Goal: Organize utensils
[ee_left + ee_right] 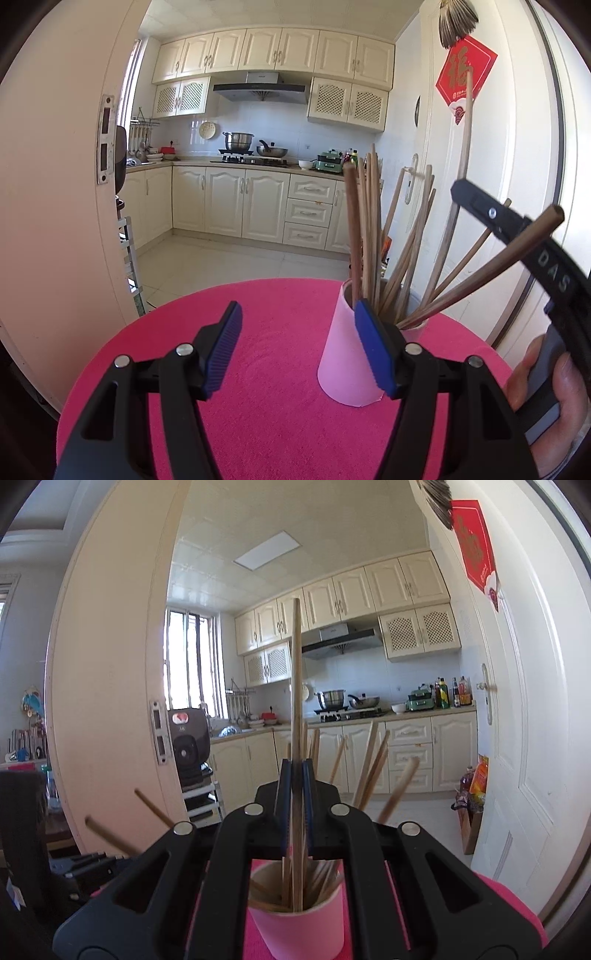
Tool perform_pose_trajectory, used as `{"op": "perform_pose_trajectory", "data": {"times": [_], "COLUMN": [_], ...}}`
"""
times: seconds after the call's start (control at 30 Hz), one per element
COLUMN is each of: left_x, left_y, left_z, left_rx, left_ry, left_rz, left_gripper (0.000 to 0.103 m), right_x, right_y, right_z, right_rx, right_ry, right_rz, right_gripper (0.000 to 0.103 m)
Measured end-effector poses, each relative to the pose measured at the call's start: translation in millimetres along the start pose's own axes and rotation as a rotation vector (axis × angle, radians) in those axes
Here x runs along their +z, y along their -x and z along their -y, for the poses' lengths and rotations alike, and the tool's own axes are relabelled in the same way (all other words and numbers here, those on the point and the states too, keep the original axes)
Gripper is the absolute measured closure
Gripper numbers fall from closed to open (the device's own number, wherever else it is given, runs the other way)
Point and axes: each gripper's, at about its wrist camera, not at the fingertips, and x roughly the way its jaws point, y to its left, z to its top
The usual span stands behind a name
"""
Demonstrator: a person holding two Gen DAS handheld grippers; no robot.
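A pink cup full of wooden chopsticks stands on a round magenta table. My left gripper is open low over the table. Its right finger is in front of the cup's side, and the cup is not between the jaws. My right gripper comes in from the right above the cup, shut on one pale chopstick held upright. In the right wrist view the same gripper pinches that chopstick, whose lower end reaches down inside the cup.
A white door with a lever handle stands close on the right, and a door frame on the left. A kitchen with cabinets lies beyond. A person's hand holds the right gripper. Bags sit on the floor by the door.
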Motion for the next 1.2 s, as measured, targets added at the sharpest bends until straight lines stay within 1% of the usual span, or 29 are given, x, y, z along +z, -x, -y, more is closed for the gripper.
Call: {"op": "perform_pose_trajectory", "data": {"times": [0.1,0.13,0.17,0.2,0.23,0.4,0.53,0.6,0.63,0.7,0.87,0.9,0.93,0.97,1.03,1.2], "left_x": [1.5,1.9,2.4,2.9,2.9,4.0,4.0,3.6,3.2,1.8,-2.2,-2.8,-3.6,-4.2,-5.7,-7.2], "left_y": [4.3,5.9,8.5,11.8,14.4,37.6,62.5,74.4,82.6,98.1,131.4,137.8,144.7,150.7,163.6,192.5], "left_z": [1.0,0.9,1.0,1.4,2.8,13.3,25.4,31.3,33.8,38.1,49.2,52.3,55.6,58.9,65.7,75.2], "left_rx": [0.005,0.006,0.009,0.014,0.019,0.033,0.038,0.039,0.041,0.039,0.017,0.017,0.018,0.015,0.011,0.018], "left_ry": [-0.010,-0.012,-0.014,-0.014,-0.018,-0.050,-0.076,-0.081,-0.079,-0.064,-0.054,-0.058,-0.064,-0.069,-0.083,-0.098], "left_rz": [-0.008,-0.011,-0.011,-0.010,-0.009,0.025,0.058,0.070,0.082,0.100,0.131,0.136,0.143,0.149,0.165,0.205], "left_gripper": [0.040,0.040,0.040,0.040,0.040,0.040,0.040,0.040,0.040,0.040,0.040,0.039,0.035,0.034,0.033,0.031], "right_x": [-3.9,-4.3,-4.6,-4.0,-2.7,6.0,16.8,21.5,24.0,27.3,28.5,29.0,29.6,30.8,32.9,37.1], "right_y": [3.9,6.3,8.7,13.1,19.0,46.0,74.1,87.0,95.1,109.3,142.0,149.2,155.8,161.0,170.2,197.0], "right_z": [-3.1,-2.9,-2.8,-2.4,-2.6,-9.8,-15.0,-19.9,-22.2,-27.7,-41.0,-42.6,-44.0,-45.2,-46.9,-51.8], "right_rx": [-0.015,-0.018,-0.022,-0.029,-0.028,-0.045,-0.102,-0.144,-0.158,-0.186,-0.220,-0.225,-0.230,-0.235,-0.239,-0.283], "right_ry": [0.031,0.028,0.023,0.015,0.012,0.027,0.028,0.037,0.039,0.054,0.089,0.087,0.084,0.082,0.077,0.081], "right_rz": [-0.025,-0.030,-0.033,-0.029,-0.016,-0.003,-0.007,-0.038,-0.045,-0.060,-0.105,-0.108,-0.113,-0.121,-0.120,-0.098], "right_gripper": [0.095,0.094,0.080,0.052,0.042,0.042,0.041,0.037,0.037,0.031,0.026,0.025,0.023,0.021,0.019,0.015]}}
